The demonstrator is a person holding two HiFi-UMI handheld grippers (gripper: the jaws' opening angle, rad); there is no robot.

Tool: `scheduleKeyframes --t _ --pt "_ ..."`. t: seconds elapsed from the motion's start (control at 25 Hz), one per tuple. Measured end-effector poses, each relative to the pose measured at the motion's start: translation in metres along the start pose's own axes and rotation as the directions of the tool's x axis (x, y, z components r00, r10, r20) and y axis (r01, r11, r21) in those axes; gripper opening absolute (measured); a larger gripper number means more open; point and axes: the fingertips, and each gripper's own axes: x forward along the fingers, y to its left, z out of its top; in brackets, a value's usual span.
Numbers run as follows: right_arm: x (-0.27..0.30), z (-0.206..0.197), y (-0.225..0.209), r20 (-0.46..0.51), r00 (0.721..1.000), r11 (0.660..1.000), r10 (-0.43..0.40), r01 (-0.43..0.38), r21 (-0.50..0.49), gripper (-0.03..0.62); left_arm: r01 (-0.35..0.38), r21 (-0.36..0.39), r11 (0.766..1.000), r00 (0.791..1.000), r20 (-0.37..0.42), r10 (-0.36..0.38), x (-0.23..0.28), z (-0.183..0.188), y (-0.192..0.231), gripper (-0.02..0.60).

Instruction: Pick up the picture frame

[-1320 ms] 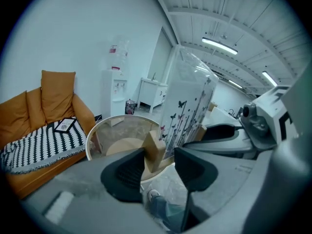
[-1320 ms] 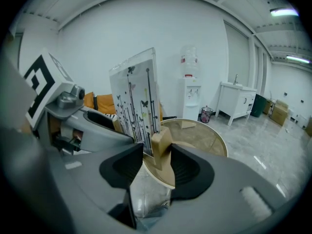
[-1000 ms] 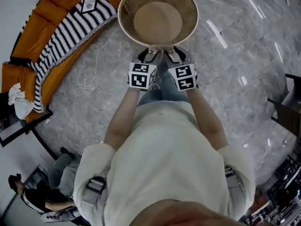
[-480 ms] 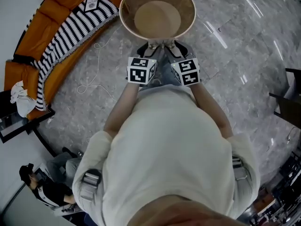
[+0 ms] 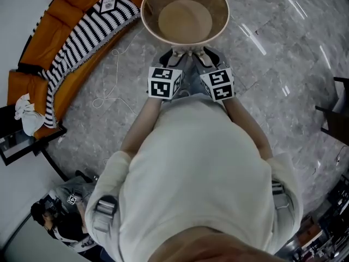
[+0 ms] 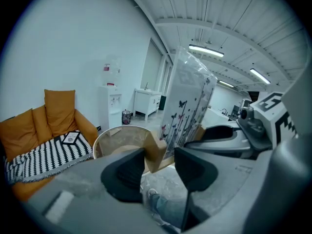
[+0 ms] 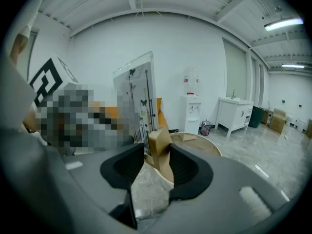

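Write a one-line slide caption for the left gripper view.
Left gripper clamps the cardboard-capped corner of the plastic-wrapped picture frame, held up in front of a round table.

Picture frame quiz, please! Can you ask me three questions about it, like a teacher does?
1. True or false: the picture frame lies flat.
2. What does its picture show? A butterflies, B cars, C fish.
3. Fill in: the guard on its lower corner is made of ____.

Key: 1 false, it stands upright. 2 A. 3 cardboard.
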Motion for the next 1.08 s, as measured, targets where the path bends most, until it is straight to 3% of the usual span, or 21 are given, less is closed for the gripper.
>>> scheduleKeyframes --t 1.08 --pt "0.0070 0.0070 -0.0044 0.005 1.000 1.000 -0.002 0.002 -0.010 0.156 -0.008 -0.011 1.000 1.000 0.011 0.008 0.0037 0.0076 0.0064 0.192"
